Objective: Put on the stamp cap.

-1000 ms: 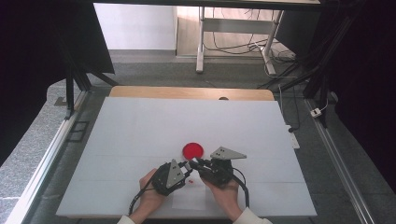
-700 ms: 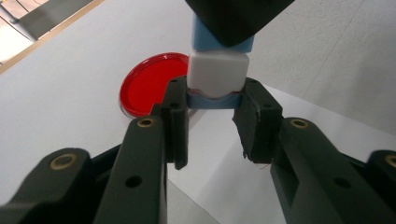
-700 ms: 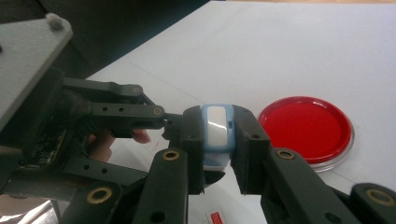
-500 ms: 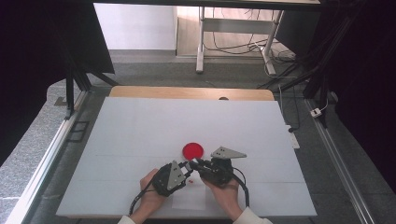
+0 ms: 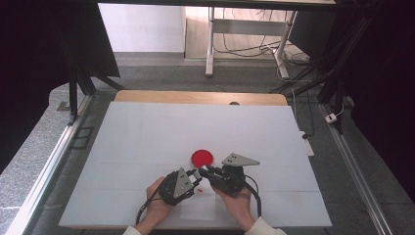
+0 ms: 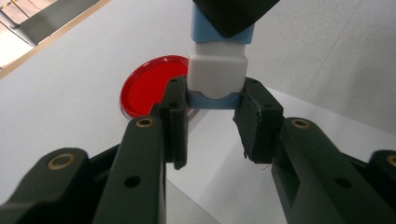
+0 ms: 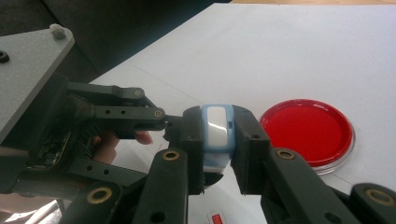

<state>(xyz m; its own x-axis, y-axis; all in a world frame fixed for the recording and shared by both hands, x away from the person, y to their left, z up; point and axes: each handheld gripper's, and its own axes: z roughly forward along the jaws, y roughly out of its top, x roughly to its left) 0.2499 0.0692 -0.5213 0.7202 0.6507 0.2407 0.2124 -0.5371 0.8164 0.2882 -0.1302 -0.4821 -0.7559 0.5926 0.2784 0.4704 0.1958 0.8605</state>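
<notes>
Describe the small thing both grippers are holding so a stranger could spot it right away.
On the white table, look near the front edge, just this side of the red dish. There the left gripper and right gripper meet on a small block. It is white with pale blue bands, the only thing held off the table.

Red dish partly hidden behind left gripper; blue-white block top covered.
</notes>
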